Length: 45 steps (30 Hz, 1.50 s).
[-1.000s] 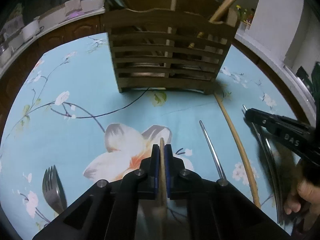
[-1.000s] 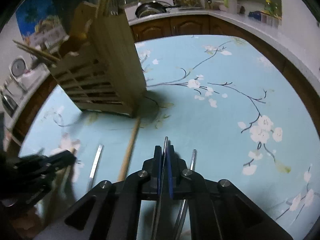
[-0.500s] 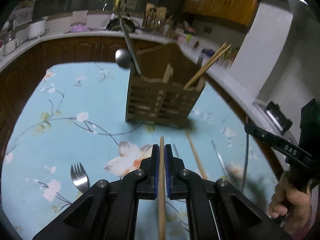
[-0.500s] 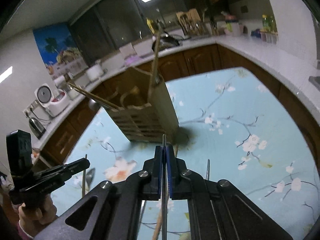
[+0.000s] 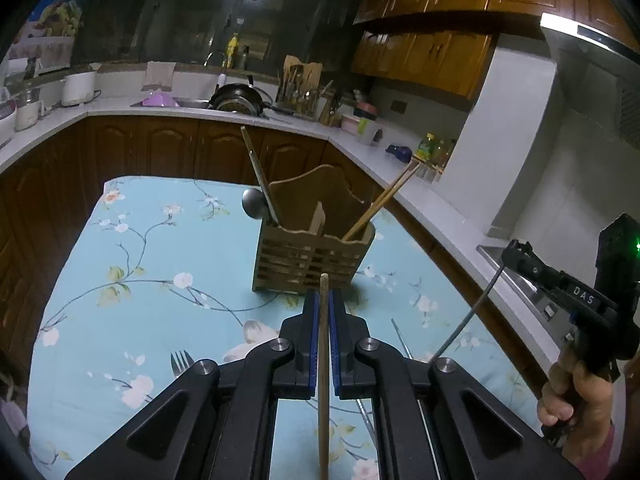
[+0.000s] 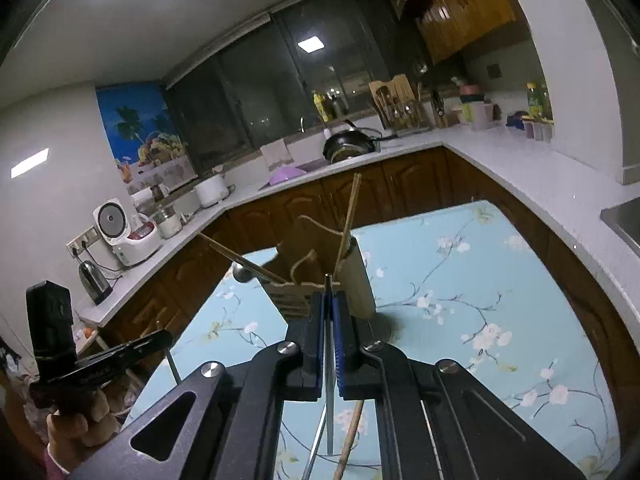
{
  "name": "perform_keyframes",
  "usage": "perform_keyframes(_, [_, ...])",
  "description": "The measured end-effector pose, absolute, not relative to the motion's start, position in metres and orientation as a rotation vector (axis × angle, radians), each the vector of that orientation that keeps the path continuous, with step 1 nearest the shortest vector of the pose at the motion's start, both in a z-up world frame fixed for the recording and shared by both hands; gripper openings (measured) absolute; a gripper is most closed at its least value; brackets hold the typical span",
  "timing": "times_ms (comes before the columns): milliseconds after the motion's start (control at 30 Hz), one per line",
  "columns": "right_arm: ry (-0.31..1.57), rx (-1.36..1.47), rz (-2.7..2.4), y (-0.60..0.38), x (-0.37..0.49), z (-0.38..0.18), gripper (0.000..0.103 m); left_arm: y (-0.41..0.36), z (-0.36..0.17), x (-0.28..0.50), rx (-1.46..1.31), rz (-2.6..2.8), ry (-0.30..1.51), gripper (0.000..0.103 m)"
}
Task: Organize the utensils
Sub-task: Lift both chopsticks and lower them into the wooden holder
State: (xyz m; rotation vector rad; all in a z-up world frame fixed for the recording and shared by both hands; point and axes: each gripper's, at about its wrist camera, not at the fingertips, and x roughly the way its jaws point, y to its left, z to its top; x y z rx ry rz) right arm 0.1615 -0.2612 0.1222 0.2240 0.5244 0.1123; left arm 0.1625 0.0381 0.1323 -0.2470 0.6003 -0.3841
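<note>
Two black tongs are gripping one utensil each: left tongs (image 5: 323, 300) clamping a round wooden chopstick (image 5: 323, 360), right tongs (image 6: 329, 304) pinching a thin metal rod (image 6: 329, 360). Both are hovering before one slatted wooden holder (image 5: 312, 256) on the floral worktop (image 5: 140, 264); one steel fork (image 5: 181, 362) is lying left of it.

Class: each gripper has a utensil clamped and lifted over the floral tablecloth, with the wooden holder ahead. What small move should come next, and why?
Probably carry the left gripper forward over the wooden holder. Its jaws are shut on a wooden chopstick, and two chopsticks already lean in the holder's right compartment, so it likely belongs there.
</note>
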Motion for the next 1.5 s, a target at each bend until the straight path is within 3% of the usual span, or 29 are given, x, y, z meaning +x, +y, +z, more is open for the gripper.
perform_keyframes(967, [0.432, 0.209, 0.112, -0.263, 0.182, 0.146, 0.004, 0.055, 0.165, 0.185, -0.276, -0.364, 0.420, 0.003])
perform_keyframes(1233, [0.358, 0.175, 0.111, -0.255, 0.220, 0.173, 0.004, 0.056, 0.204, 0.218, -0.258, -0.335, 0.270, 0.003])
perform_keyframes(1500, [0.271, 0.155, 0.077, -0.249, 0.264, 0.193, 0.004, 0.052, 0.198, 0.269, -0.327, -0.273, 0.202, 0.003])
